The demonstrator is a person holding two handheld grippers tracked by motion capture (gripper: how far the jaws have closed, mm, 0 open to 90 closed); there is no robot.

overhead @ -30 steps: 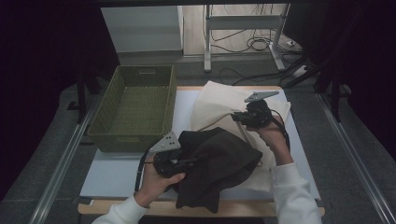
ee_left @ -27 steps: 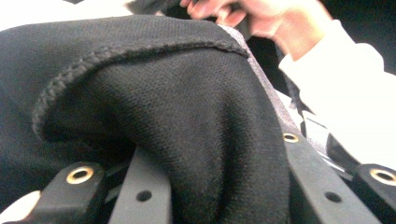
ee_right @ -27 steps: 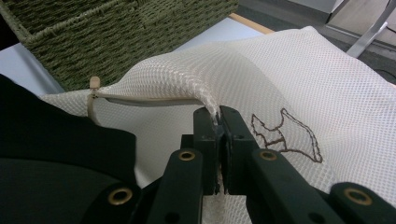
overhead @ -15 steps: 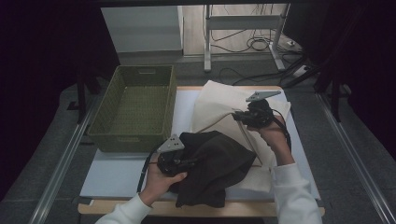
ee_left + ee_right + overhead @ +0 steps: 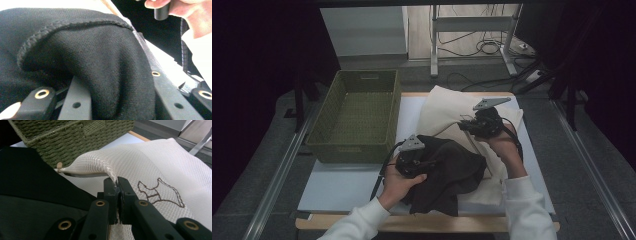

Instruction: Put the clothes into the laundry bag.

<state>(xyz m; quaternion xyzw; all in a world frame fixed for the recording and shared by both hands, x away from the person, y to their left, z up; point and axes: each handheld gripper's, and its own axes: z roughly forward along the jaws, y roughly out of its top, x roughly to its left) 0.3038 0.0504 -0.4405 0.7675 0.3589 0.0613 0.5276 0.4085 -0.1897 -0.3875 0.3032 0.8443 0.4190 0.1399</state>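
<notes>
A black garment (image 5: 447, 172) lies bunched at the lower middle of the high view, overlapping the near left part of a cream mesh bag (image 5: 452, 117) that spreads toward the upper right of the white table top (image 5: 342, 180). The left gripper (image 5: 412, 161) sits at the garment's left edge; in the left gripper view a thick fold of the black cloth (image 5: 100, 75), its stitched hem curving across the upper left, fills the gap between the two jaws, which are clamped on it. The right gripper (image 5: 472, 126) is above and to the right, over the bag; in the right gripper view its jaws (image 5: 117, 186) are pressed together on a pinch of the mesh (image 5: 110, 162), lifting the bag's zipped edge into a ridge that runs toward the upper left. An outline drawing (image 5: 160, 192) is printed on the mesh to the right of the jaws. A green woven basket (image 5: 354, 117) stands at the upper left, just beside the bag's left edge. Bare table shows at the lower left, below the basket, and in a thin strip along the right edge.
</notes>
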